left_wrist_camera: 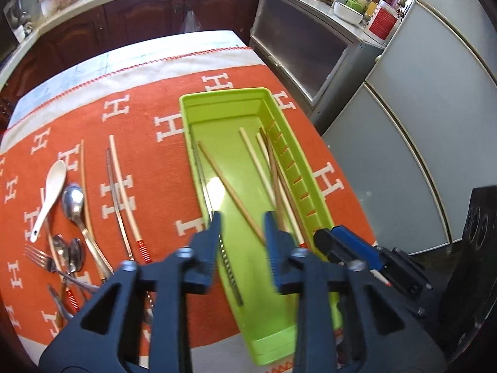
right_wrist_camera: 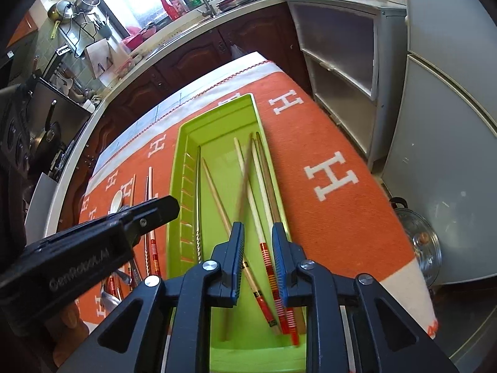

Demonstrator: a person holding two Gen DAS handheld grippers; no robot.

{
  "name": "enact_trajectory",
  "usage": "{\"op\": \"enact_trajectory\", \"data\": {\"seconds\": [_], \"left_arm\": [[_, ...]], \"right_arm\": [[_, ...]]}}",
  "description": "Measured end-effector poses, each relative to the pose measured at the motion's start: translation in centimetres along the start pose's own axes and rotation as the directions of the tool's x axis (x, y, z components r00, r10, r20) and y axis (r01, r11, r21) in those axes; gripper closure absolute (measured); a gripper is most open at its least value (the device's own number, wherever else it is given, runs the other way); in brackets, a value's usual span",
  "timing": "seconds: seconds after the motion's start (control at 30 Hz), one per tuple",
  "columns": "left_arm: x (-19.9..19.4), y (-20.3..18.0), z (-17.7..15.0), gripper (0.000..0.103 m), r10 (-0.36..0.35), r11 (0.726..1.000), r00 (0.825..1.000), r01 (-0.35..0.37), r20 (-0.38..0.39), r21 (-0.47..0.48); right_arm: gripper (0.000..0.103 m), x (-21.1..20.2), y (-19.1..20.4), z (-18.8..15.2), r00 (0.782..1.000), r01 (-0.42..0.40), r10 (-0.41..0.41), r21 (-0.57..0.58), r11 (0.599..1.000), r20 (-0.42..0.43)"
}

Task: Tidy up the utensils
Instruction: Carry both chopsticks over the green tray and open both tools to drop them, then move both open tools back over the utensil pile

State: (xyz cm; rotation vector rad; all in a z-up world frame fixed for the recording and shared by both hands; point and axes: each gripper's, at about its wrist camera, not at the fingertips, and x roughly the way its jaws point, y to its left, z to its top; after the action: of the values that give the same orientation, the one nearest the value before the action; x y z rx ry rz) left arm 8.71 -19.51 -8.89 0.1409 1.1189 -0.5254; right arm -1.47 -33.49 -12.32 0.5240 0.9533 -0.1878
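A lime green utensil tray [left_wrist_camera: 217, 108] [right_wrist_camera: 214, 124] lies on the orange cloth and holds several chopsticks [left_wrist_camera: 231, 189] [right_wrist_camera: 261, 183] and one metal chopstick [right_wrist_camera: 198, 192]. My left gripper [left_wrist_camera: 242, 217] is open and empty above the tray's near half. My right gripper [right_wrist_camera: 257, 230] is open over the tray's near right side, and a blurred chopstick [right_wrist_camera: 243, 180] lies just beyond its fingertips. Left of the tray lie two chopsticks [left_wrist_camera: 122, 186], a white ceramic spoon [left_wrist_camera: 49, 192], a metal spoon [left_wrist_camera: 76, 208], a fork [left_wrist_camera: 40, 256] and small spoons [left_wrist_camera: 70, 253].
The orange cloth with white H marks [left_wrist_camera: 149, 143] covers the table, whose right edge drops off toward grey cabinets [left_wrist_camera: 310, 49] and a fridge [left_wrist_camera: 435, 124]. A pot lid [right_wrist_camera: 425, 245] sits low on the right. The left gripper's body [right_wrist_camera: 93, 239] crosses the right wrist view.
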Motion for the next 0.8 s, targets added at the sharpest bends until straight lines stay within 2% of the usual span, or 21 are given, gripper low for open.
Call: {"op": "enact_trajectory", "data": {"seconds": [0.03,0.07,0.47,0.67,0.8], "left_arm": [[-0.4,0.3,-0.2,0.061,0.006,1.000,1.000,-0.006,0.010,-0.002],[-0.7,0.5,-0.5,0.060,0.014,1.000,1.000,-0.014,0.023,-0.004],[-4.2,5.5,-3.3,0.059,0.079,0.996,0.994,-0.077,0.072,-0.036],[-6.8,10.4,-5.4,0.059,0.124,0.986,0.987,-0.111,0.103,-0.125],[-8.1,14.1,-7.2,0.059,0.173,0.970,0.979,-0.150,0.109,-0.190]], "right_arm": [[0.084,-0.1,0.1,-0.1,1.000,0.000,0.000,-0.002,1.000,0.000],[0.084,-0.3,0.6,-0.3,1.000,0.002,-0.002,-0.005,1.000,0.001],[0.068,-2.2,5.5,-2.2,0.999,0.004,0.001,-0.109,0.994,0.043],[0.064,-3.1,9.2,-3.5,0.997,0.016,-0.001,-0.198,0.980,0.078],[0.061,-3.2,11.7,-4.5,0.996,-0.013,0.034,-0.253,0.967,0.078]]}}
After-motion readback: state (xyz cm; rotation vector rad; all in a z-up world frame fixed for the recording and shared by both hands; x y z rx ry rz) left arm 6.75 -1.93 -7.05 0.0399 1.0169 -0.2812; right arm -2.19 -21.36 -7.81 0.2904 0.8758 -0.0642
